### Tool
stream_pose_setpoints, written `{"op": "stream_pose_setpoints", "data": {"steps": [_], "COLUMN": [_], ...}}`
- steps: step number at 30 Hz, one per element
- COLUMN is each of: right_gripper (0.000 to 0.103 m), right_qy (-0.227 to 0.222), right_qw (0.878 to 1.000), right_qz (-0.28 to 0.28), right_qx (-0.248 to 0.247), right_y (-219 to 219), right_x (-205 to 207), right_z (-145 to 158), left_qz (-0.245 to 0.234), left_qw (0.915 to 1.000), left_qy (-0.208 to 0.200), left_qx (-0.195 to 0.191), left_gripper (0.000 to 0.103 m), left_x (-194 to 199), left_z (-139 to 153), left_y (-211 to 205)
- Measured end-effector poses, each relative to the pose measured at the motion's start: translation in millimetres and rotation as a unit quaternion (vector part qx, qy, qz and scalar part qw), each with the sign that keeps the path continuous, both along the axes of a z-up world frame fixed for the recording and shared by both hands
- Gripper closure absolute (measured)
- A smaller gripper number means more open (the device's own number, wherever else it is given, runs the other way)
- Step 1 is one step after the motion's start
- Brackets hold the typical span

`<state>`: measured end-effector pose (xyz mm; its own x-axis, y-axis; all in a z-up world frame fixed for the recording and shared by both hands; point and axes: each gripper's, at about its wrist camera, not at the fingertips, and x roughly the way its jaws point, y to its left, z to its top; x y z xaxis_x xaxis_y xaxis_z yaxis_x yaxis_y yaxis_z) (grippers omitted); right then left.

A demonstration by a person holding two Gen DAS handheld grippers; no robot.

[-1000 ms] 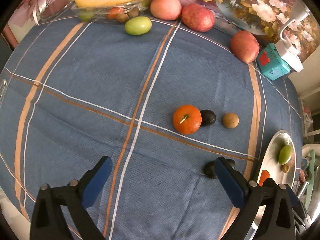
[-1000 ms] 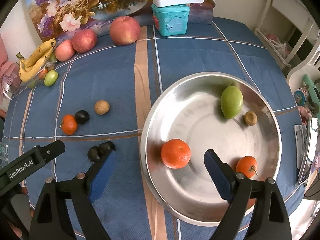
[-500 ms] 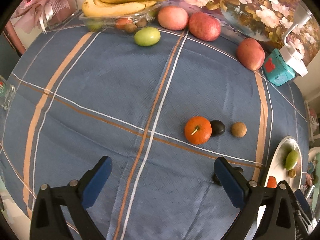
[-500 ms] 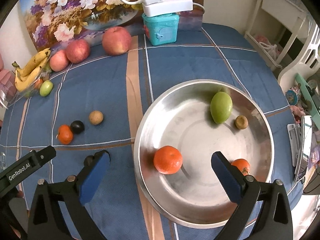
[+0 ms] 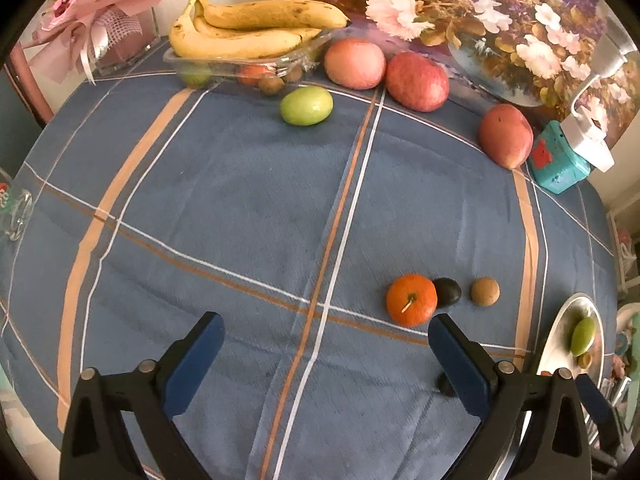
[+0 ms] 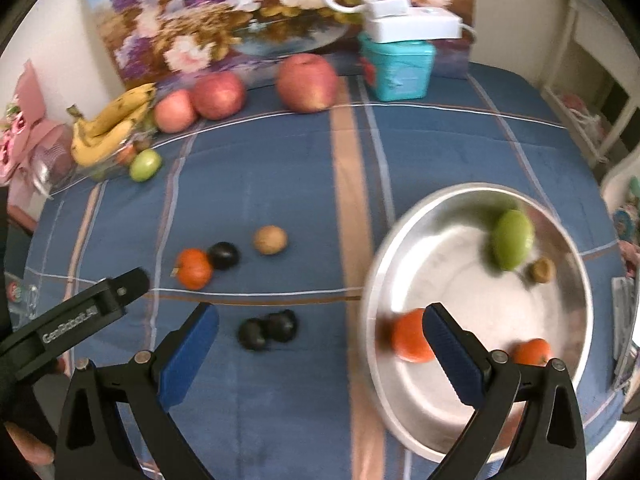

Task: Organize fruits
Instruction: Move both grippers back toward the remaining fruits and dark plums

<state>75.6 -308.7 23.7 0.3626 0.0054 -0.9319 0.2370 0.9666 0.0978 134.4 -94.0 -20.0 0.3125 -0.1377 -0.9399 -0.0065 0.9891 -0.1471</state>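
1. blue plaid cloth covers the bench, with a floral painting propped at the back.
2. left gripper hovers over bare cloth, fingers spread wide, holding nothing.
3. right gripper likewise has its fingers wide apart and empty, above the cloth at the rim of the steel bowl.
4. on the cloth, an orange touches a dark plum, with a brown fruit just beside; two more dark fruits lie near the right gripper.
5. the bowl holds a green fruit, a small brown fruit and two oranges.
6. bananas, apples and a green fruit sit along the back.
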Motion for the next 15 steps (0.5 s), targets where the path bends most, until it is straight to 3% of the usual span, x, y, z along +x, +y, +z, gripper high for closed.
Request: {"op": "stream_pose_setpoints", "data": {"steps": [6,10,15], "right_gripper": [0.005,0.033,0.040], "right_qy": [-0.001,0.003,0.017], "right_qw": [1.000,0.999,0.999], "right_qz": [0.028,0.033,0.022], "right_qx": [0.013,0.025,0.040], "right_y": [21.4,28.4,26.8], "right_x": [11.1,16.5,19.9], "right_z": [-11.3,-20.5,-36.4], "left_qz": [-0.015,-0.030,-0.036], "left_qw": [0.9995,0.9987,0.9966], "left_qy": [0.011,0.011,0.017], "left_qx": [-0.027,-0.040,-0.073], "left_gripper": [0.000,0.002,0.019], "left_x": [6.9,12.9,21.2], "left_z": [-9.3,-13.5,-20.6], "left_y": [-1.1,-8.2,-16.6]}}
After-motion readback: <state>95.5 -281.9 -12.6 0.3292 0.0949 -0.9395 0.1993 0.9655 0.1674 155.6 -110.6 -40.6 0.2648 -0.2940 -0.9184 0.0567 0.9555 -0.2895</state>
